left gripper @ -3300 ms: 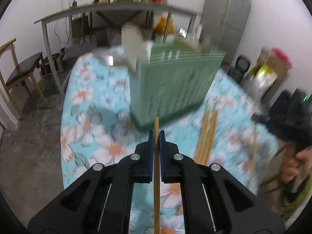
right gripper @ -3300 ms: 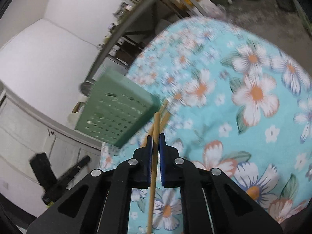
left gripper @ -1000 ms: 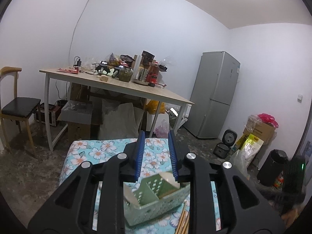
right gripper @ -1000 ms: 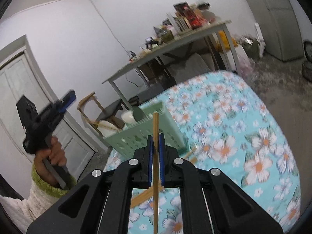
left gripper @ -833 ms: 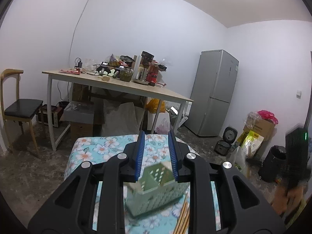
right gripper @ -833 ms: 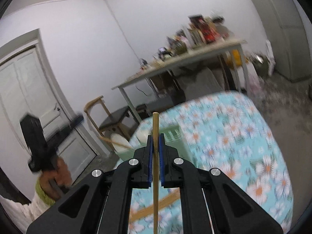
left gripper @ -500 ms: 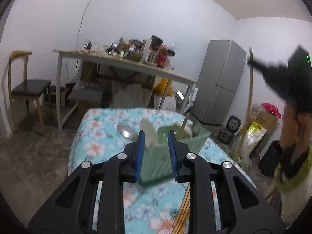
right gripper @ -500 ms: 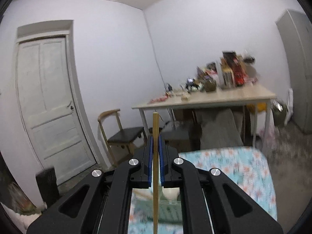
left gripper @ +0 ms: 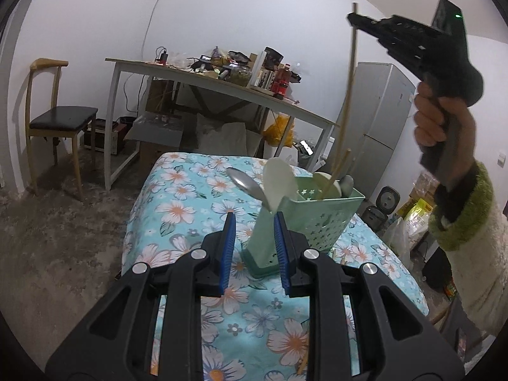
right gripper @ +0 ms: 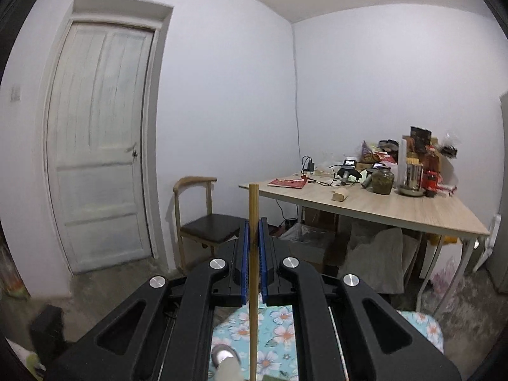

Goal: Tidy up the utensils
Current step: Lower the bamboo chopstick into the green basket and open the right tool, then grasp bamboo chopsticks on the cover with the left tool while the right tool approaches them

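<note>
Cluttered wooden desk, chair, fridge behind floral tabletop. Green basket stands on tabletop, holds spoons, one chopstick already inside. Right gripper pinches long pale wooden chopstick upright above basket, lower end inside. Left gripper spread, nothing inside, near basket.
</note>
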Demonstrator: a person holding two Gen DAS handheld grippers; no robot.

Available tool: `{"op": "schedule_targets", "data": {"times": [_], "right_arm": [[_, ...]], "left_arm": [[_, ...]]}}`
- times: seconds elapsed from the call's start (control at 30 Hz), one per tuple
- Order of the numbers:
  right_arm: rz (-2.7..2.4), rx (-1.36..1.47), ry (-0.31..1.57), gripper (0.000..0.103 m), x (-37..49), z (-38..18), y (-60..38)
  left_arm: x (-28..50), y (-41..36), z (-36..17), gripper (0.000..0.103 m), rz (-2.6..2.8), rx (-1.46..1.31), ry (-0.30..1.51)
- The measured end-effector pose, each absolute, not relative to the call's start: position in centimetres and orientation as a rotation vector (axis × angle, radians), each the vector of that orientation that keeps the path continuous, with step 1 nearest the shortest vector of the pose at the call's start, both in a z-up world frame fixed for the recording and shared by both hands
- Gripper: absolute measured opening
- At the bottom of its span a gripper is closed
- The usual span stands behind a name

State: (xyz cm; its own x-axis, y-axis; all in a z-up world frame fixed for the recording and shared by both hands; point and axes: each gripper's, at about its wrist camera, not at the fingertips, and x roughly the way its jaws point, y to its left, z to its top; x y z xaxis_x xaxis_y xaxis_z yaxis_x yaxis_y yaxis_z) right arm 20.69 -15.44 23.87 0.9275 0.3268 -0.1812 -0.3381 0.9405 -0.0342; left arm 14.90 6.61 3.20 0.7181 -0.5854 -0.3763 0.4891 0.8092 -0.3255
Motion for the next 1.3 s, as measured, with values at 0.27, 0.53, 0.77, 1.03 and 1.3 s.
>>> {"op": "schedule_targets", "data": {"times": [0.27,0.53,0.77,1.03,1.3], "right_arm": [[0.352,-0.216,0.247,0.006,22.5,19.5,-13.1],[0.347,-0.307,0.379,0.012,22.3,15.9,-12.9],[0.333,-0.186,0.381,0.043,19.4,16.6,-16.1],[0.299,0.070,0.418,0.044,14.8,16.0,-21.9],[0.202,0.429,0.539,0.044,9.7,9.6,-29.2]], "left_arm": [[15.2,7.4,2.5,0.023,-0.592,-0.223,0.498],[15.1,7.1,2.4,0.023,-0.604,-0.220,0.505],[14.8,6.5,2.6,0.023,-0.618,-0.214,0.509],[14.3,5.9,2.7,0.023,-0.641,-0.198,0.510],[14.0,4.2,2.3,0.023,-0.689,-0.155,0.535]]}}
